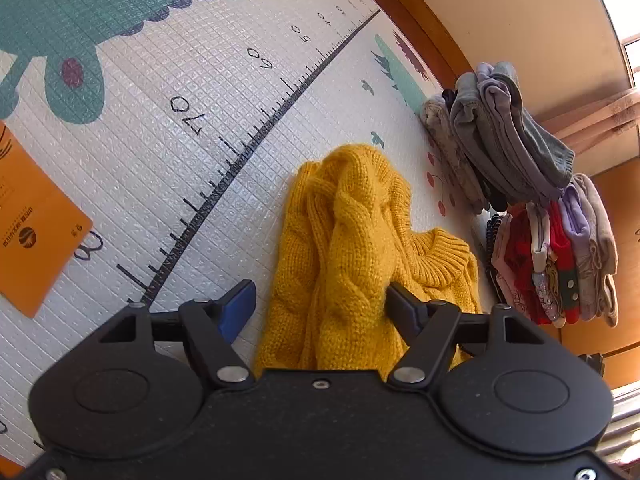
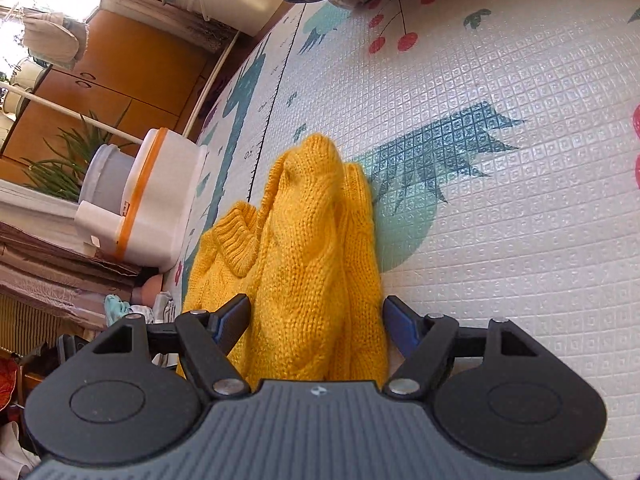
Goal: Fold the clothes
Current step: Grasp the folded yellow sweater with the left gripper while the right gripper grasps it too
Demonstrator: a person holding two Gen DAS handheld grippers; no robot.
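Note:
A mustard-yellow cable-knit sweater (image 1: 352, 240) lies bunched on the play mat (image 1: 200, 120), its ribbed collar (image 1: 440, 260) to the right in the left wrist view. My left gripper (image 1: 320, 300) is open and hangs right over it: the right finger rests against a knit fold, the left finger (image 1: 240, 300) stands over bare mat. From the right wrist the same sweater (image 2: 304, 248) fills the gap of my open right gripper (image 2: 316, 316), with the collar (image 2: 236, 240) to the left. Whether either gripper's pads press the knit cannot be told.
Two stacks of folded clothes (image 1: 504, 140) (image 1: 560, 260) stand at the mat's far right edge. An orange booklet (image 1: 32, 220) lies on the mat at left. A white and orange container (image 2: 160, 200), a plant (image 2: 68, 160) and wooden cabinets (image 2: 100, 80) border the mat.

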